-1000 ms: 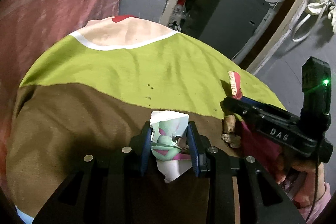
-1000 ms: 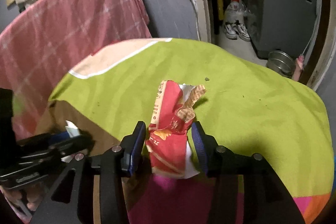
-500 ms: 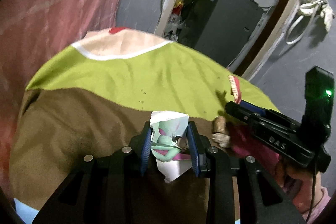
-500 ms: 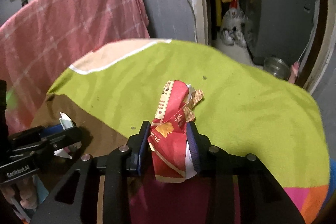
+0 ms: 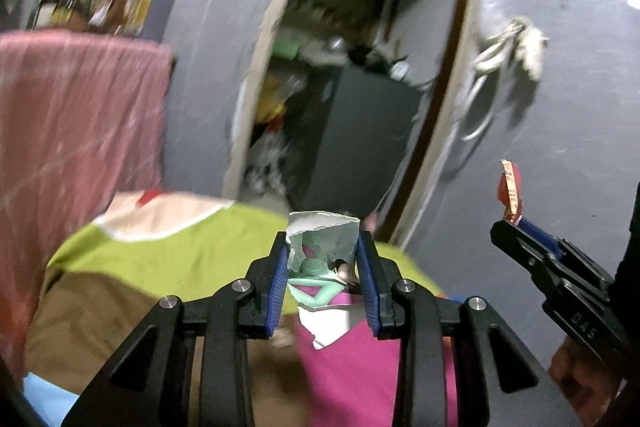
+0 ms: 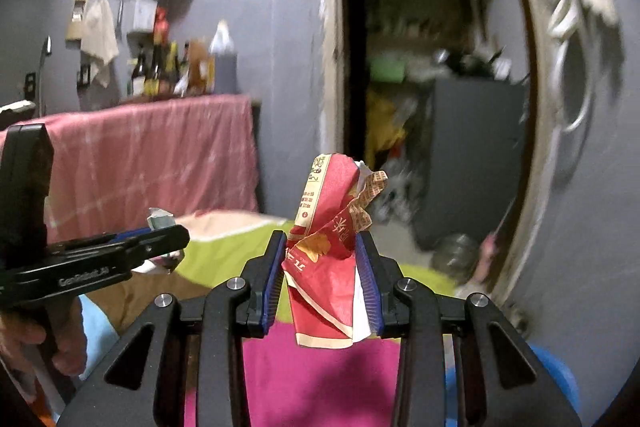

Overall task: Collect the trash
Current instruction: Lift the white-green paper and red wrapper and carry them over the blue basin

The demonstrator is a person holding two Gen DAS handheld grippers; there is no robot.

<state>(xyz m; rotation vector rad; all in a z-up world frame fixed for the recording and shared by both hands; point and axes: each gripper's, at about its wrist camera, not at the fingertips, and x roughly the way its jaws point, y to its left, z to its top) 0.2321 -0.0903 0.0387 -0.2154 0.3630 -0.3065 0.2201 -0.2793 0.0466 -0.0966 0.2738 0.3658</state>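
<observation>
A lived-in home: sauce bottles (image 6: 160, 75) on a shelf, cluttered storeroom doorway (image 6: 420, 107).

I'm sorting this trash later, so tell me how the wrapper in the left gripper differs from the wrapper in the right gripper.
The left gripper holds a white wrapper printed in mint green and pink; the right gripper holds a red wrapper with white and yellow print. The white wrapper is fairly flat with a torn top edge, while the red wrapper is twisted and crumpled. The red wrapper also sticks up further above its fingers. Both are clamped and off the bedspread.
</observation>
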